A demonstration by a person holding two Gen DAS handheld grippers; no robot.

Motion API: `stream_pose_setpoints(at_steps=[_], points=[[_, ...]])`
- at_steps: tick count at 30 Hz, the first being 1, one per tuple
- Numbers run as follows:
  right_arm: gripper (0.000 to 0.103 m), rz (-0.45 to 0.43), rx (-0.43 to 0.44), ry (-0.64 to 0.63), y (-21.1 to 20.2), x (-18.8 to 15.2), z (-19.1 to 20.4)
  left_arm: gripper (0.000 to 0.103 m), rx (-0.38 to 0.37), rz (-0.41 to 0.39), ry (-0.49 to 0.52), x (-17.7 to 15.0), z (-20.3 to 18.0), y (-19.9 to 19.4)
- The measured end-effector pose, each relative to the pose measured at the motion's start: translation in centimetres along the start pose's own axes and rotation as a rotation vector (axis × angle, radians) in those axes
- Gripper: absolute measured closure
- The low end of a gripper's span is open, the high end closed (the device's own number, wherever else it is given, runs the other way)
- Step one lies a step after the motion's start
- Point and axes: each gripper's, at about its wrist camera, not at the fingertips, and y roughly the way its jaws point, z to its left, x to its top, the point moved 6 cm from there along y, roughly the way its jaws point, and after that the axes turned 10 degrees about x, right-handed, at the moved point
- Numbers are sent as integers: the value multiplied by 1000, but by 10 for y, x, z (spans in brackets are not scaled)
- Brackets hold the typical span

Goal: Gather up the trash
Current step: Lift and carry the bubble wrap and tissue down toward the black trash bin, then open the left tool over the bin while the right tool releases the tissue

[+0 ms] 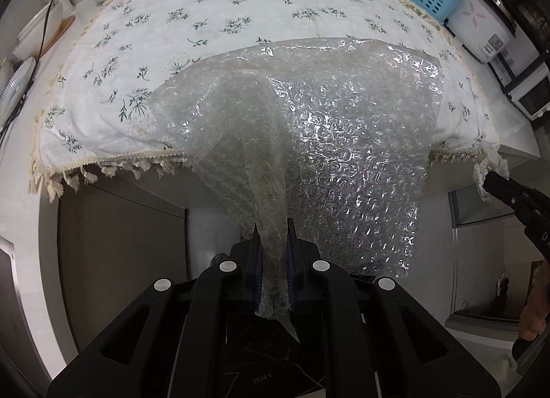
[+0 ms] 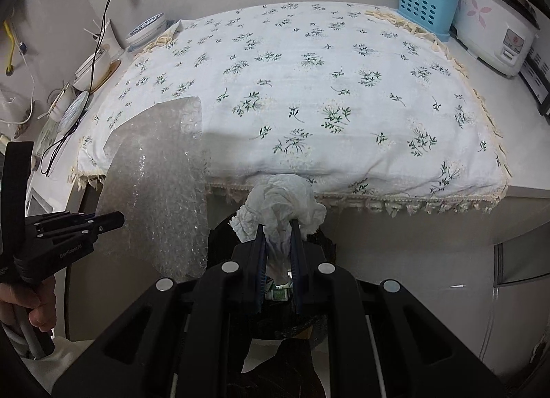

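Note:
My left gripper (image 1: 273,226) is shut on a sheet of clear bubble wrap (image 1: 326,129) that drapes from the floral tablecloth (image 1: 213,19) over the table's front edge. The same sheet shows in the right wrist view (image 2: 161,191), with the left gripper (image 2: 118,219) at its side. My right gripper (image 2: 277,227) is shut on a crumpled white tissue (image 2: 282,202), held just in front of the table edge and above a dark bin (image 2: 319,325) with trash inside. The right gripper also shows at the right edge of the left wrist view (image 1: 490,179) with the tissue (image 1: 488,171).
A blue perforated basket (image 2: 424,7) and a white rice cooker (image 2: 498,30) stand at the back right. Bowls (image 2: 146,28), a small fan (image 2: 72,110) and a charger cable (image 2: 99,40) sit at the left. A dark appliance (image 2: 536,85) stands at the far right.

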Motion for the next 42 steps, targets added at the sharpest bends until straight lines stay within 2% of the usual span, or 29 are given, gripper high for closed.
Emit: stream_pose_setpoints(at_steps=[4, 16, 26, 35, 42], points=[[92, 33, 6, 9, 11, -17, -5, 93, -1, 35, 3, -16, -7, 13], [92, 139, 25, 12, 63, -57, -19, 93, -13, 71, 13, -55, -16, 64], [92, 161, 36, 26, 98, -67, -31, 93, -2, 111, 24, -61, -31, 109], [92, 175, 16, 39, 108, -70, -46, 93, 34, 174, 43, -70, -39, 153], [92, 199, 9, 38, 113, -79, -46, 93, 39, 196, 70, -73, -55, 171]])
